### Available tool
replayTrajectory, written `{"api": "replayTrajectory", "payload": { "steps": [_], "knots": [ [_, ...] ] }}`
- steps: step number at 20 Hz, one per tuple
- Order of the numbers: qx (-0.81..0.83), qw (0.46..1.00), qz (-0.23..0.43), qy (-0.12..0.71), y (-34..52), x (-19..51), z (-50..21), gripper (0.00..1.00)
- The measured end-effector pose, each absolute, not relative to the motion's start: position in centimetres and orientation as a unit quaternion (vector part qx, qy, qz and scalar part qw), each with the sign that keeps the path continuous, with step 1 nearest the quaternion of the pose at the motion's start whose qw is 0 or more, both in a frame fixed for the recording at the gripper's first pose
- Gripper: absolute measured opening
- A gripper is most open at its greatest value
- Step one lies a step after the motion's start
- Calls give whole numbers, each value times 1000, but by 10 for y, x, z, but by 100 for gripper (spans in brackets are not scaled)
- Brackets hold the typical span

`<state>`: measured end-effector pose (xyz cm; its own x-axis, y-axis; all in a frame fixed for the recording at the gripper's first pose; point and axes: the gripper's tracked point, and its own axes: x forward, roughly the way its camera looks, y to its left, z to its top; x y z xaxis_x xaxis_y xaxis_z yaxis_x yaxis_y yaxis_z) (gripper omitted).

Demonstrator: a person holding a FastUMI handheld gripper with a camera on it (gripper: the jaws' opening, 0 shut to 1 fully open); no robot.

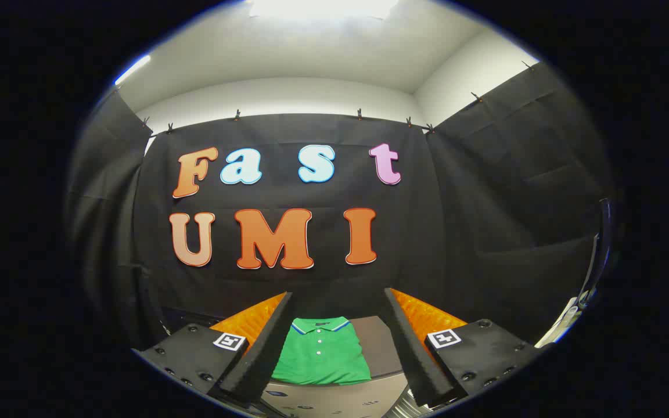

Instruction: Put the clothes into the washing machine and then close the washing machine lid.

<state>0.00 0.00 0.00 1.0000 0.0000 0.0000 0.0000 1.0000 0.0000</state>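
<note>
I hold the hand-held gripper [337, 342] with fingers spread and empty above a folded green polo shirt with a blue-trimmed collar [323, 355], which lies untouched on the grey tabletop [378, 345]; loading and lid-closing both remain.

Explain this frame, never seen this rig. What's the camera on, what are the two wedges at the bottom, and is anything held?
There is no robot arm here: a person carries a handheld two-finger gripper, and the fisheye camera rides on it, looking forward along the fingers. The two wedges are those fingers; the tongs stand open with nothing held. Seen between the fingers and a little beyond them lies a folded green polo shirt with a blue-trimmed collar, on a grey surface. That surface may be the top of the washing machine, but I cannot tell from this picture. Behind it hangs the booth's black cloth wall. The shirt is the clothing to be loaded, so the job has not yet started.
</note>
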Motion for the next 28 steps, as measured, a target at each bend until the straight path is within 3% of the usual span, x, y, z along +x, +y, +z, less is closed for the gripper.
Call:
{"api": "replayTrajectory", "payload": {
  "steps": [14, 19, 28],
  "knots": [
    [6, 1000, 7, 9, -11, 0, 0, 98],
    [63, 997, 44, -5, 8, -1, 8, 97],
    [30, 999, 15, 9, -14, 31, 5, 98]
  ]
}}
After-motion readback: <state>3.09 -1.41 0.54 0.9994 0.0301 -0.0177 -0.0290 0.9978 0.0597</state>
